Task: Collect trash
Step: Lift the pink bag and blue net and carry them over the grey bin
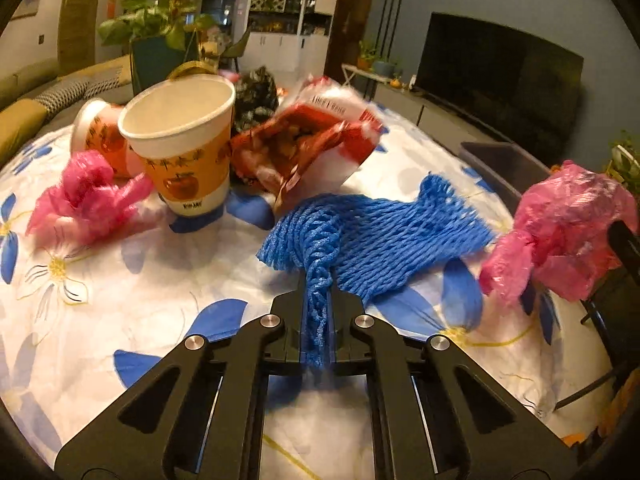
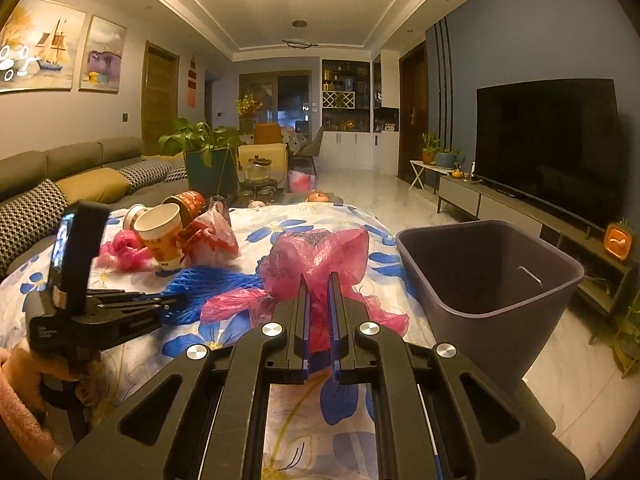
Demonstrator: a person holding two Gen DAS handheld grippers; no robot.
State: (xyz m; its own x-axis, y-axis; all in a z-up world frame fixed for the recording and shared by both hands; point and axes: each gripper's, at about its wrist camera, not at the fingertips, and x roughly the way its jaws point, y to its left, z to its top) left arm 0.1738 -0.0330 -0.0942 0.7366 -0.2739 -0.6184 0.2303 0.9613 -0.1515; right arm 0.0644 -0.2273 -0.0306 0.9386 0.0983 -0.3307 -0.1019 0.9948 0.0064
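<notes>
Left tool: your left tool (image 1: 318,304) is clamped on a twisted end of the blue foam fruit net (image 1: 376,236), while the rest of the net fans out over the flowered tablecloth (image 1: 132,280) of the counter.

Right tool: your right tool (image 2: 320,312) is closed on a crumpled pink plastic bag (image 2: 316,256), which is bunched above the cloth just left of the bin.

Risk, net: only a thin strand sits between the left jaws, so a quick lift could let the stretchy mesh slip free, or its trailing edge could drag across the cloth.

Risk, snack bag: the torn red snack bag (image 1: 308,148) lies open just beyond the net and appears to hold crumbs; a sweeping net could tip it and scatter them.

Risk, bag: the pink film hangs loose below the right jaws and could catch on the bin's rim rather than fall inside.

Risk, crowding: both tools sit close together, so crossing toward the bin at once could tangle net and bag.

Bin: the dark plastic bin (image 2: 492,312) stands at the counter's right edge, mouth open; what shows of its interior looks empty apart from a pale mark on the inner wall.

Paper cup: the upright apple-print cup (image 1: 180,144) shows an empty white interior.

Fallen cup: a second printed cup (image 1: 98,134) lies on its side behind it, contents not visible.

Still on the cloth: another pink plastic wad (image 1: 86,200) lies left of the cups.
</notes>
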